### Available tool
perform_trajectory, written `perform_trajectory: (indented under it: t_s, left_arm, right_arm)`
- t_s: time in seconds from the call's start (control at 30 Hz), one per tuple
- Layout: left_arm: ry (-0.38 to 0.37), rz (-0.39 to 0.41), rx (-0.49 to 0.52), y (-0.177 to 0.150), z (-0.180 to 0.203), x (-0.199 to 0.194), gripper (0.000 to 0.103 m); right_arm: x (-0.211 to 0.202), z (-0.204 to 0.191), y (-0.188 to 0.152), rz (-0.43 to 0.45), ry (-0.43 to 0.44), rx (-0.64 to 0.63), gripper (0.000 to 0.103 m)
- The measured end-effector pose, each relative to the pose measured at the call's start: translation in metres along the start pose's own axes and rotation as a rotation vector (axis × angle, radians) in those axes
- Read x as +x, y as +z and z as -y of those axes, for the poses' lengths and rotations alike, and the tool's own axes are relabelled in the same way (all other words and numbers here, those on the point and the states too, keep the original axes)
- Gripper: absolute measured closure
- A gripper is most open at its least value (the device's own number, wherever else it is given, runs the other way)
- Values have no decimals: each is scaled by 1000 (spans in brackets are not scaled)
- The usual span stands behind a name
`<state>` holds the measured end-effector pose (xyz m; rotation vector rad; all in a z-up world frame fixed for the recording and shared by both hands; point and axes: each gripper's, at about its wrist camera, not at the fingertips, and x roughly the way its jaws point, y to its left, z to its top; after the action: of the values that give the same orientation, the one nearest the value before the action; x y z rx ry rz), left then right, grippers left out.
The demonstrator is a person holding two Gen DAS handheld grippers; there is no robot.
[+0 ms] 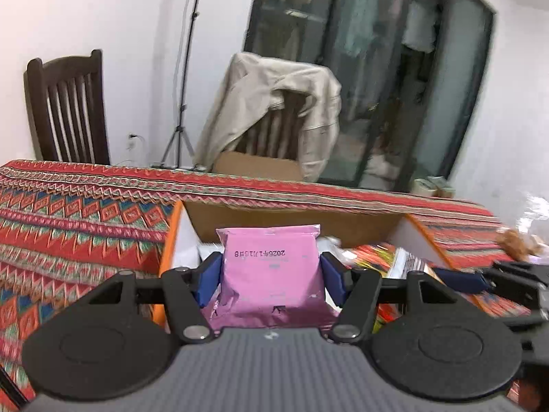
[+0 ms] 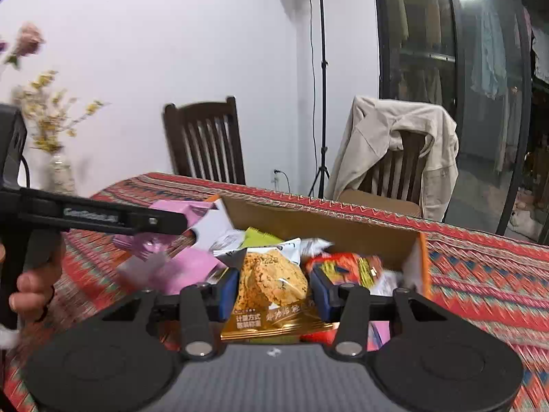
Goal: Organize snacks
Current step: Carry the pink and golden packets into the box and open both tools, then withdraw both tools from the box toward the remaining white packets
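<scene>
Pink snack packet (image 1: 271, 267) is clamped in my left claw (image 1: 271, 273), above the cardboard box (image 1: 291, 219). My right claw (image 2: 272, 290) grips a cookie packet (image 2: 271, 281) over that box on the worktop (image 2: 480, 274).

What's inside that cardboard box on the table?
The cardboard box holds loose snack packets: a red-orange packet, a white one and a green one. The cookie packet in the right claw covers whatever lies beneath.
</scene>
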<state>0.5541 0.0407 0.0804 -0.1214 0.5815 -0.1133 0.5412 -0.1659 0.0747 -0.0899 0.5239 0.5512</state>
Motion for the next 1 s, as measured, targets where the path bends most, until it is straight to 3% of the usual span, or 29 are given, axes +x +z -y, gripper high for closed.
perform_trajectory:
  t_s: [0.13, 0.27, 0.33, 0.37, 0.47, 0.67, 1.0]
  left_arm:
    - [81, -73, -6, 15, -10, 54, 40]
    - [75, -140, -83, 22, -27, 75, 31]
    - [61, -99, -78, 23, -29, 67, 19]
    - [67, -77, -49, 23, -28, 62, 19]
    - [74, -64, 28, 20, -24, 45, 19]
    - [66, -17, 77, 13, -16, -8, 19]
    - [23, 117, 131, -38, 4, -145, 12]
  right_arm:
    - [59, -6, 14, -75, -41, -34, 58]
    - [92, -11, 12, -122, -75, -35, 56]
    - [93, -8, 9, -107, -67, -9, 45]
    - [91, -7, 8, -99, -58, 7, 41]
    - [78, -1, 6, -72, -65, 18, 40]
    - [34, 10, 16, -10, -101, 11, 38]
    - [-89, 3, -6, 87, -118, -28, 29]
